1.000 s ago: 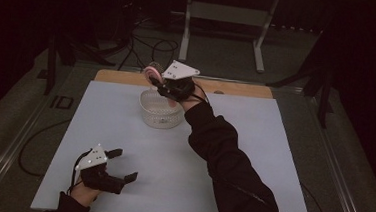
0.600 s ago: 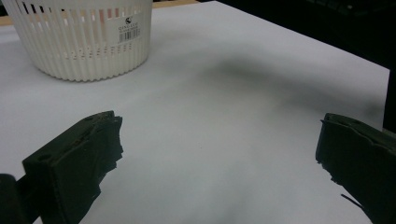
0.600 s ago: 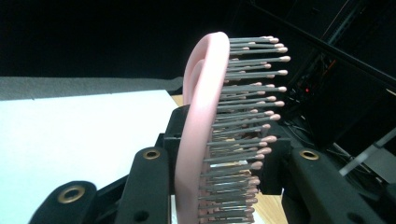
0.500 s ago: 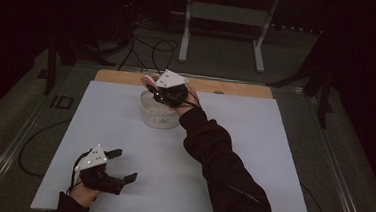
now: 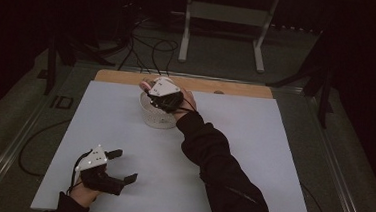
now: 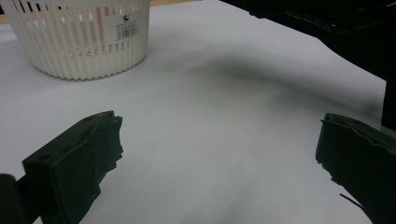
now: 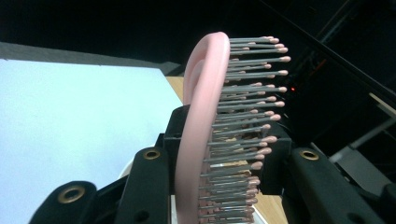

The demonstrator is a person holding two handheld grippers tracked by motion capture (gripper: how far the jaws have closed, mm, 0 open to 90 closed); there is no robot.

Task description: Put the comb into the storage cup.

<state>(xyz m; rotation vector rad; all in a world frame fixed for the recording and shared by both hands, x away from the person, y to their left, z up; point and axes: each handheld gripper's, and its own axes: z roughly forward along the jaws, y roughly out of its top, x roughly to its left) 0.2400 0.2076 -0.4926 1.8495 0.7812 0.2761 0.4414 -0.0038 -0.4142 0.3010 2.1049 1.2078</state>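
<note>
Clamping the pink brush (image 7: 205,121), your right claw (image 5: 149,91) is hovering over the basket (image 5: 156,118); your left claw (image 5: 121,166) is resting apart on the worktop (image 5: 253,140).

the white sheet (image 5: 252,155) is lying open across its middle and right side, giving wide passage there. the basket (image 5: 156,116) is standing near the far edge, blocking that spot, with the right gripper (image 5: 152,91) and brush (image 7: 205,121) hanging over it. the sleeve (image 5: 217,163) is slanting across the centre. the left gripper (image 5: 121,167) is sitting at the near left corner.
</note>
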